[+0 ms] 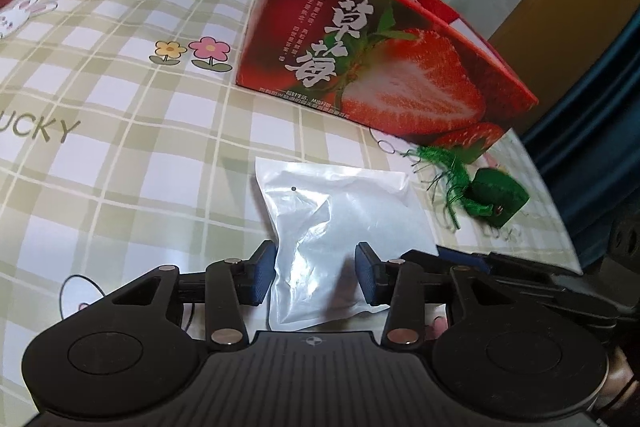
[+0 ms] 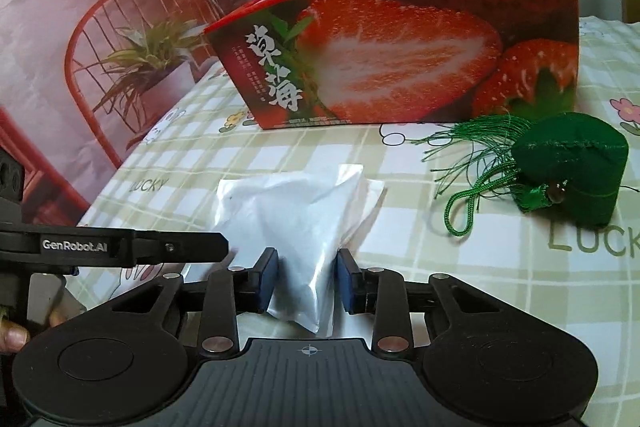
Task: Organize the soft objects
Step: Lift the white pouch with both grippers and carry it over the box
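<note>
Both tongs, left tongs (image 1: 316,275) and right tongs (image 2: 307,281), clamp the white pouch (image 2: 296,223) on the counter (image 2: 460,267); grasp step, next probably lift into strawberry box (image 2: 400,59)

- The left wrist view looks low and close across the checked tablecloth (image 1: 120,99), box (image 1: 380,67) ahead-right.
- The right wrist view looks forward, equally near.
- Both share the white packet (image 1: 340,219) (image 2: 296,227), the box (image 2: 400,39) and green pouch (image 1: 498,197) (image 2: 572,167).
</note>
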The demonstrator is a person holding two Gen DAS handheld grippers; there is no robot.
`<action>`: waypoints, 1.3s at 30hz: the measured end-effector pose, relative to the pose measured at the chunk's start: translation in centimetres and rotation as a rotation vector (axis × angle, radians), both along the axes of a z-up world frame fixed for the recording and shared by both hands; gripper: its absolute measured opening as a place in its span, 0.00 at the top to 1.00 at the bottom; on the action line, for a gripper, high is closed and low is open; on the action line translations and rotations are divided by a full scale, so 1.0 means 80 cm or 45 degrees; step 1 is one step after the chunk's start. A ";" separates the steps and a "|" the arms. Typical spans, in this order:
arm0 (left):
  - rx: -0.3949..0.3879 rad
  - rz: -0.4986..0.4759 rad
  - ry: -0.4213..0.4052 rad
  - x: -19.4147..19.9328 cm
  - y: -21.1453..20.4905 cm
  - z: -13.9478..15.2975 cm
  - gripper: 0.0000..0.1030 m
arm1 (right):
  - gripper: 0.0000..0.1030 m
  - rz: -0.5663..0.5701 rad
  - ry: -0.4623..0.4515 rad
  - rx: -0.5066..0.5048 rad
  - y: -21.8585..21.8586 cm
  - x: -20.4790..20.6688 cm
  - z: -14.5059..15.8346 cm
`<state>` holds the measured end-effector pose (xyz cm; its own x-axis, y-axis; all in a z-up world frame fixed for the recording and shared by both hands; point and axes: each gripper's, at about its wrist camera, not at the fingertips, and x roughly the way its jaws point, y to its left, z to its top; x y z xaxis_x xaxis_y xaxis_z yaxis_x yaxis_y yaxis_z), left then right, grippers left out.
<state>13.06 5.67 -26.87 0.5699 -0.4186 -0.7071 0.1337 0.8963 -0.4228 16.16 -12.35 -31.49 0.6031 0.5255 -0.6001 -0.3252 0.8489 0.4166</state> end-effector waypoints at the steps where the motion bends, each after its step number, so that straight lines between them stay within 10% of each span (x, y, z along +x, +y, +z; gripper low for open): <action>1: -0.017 0.004 0.001 0.000 0.001 0.000 0.57 | 0.72 -0.004 -0.006 -0.002 0.000 0.000 0.001; 9: -0.134 0.001 -0.128 0.006 0.005 0.042 0.57 | 0.73 -0.029 -0.156 0.018 -0.016 -0.001 0.040; 22: -0.055 -0.106 -0.438 0.076 -0.042 0.161 0.56 | 0.71 -0.108 -0.404 0.050 -0.059 0.078 0.155; 39: 0.171 -0.124 -0.352 0.185 -0.084 0.142 0.56 | 0.58 -0.277 -0.319 -0.191 -0.053 0.187 0.129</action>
<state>27.88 -1.08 -15.53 0.7101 -0.3939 -0.5836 0.3150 0.9190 -0.2370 31.15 -16.61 -21.15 0.8292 0.2861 -0.4803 -0.2065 0.9551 0.2123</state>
